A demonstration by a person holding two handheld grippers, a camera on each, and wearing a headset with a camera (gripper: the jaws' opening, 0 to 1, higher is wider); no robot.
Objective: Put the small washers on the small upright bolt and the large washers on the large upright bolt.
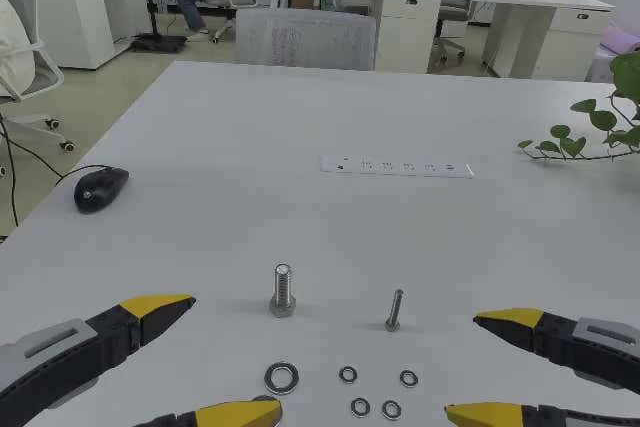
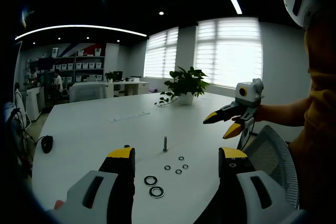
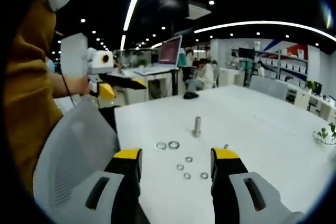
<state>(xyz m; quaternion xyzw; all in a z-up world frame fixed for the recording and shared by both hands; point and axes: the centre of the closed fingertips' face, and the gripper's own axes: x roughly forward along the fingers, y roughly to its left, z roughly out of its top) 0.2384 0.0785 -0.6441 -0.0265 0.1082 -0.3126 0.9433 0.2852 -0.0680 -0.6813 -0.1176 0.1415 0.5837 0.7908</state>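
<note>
Left gripper [image 1: 232, 353] spread wide, right gripper [image 1: 463, 365] likewise

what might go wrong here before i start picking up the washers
1. The small washers lie flat and close together, so a jaw may skid or nudge a neighbour.
2. The small bolt stands free on its head; a knock from the right gripper might tip it.
</note>
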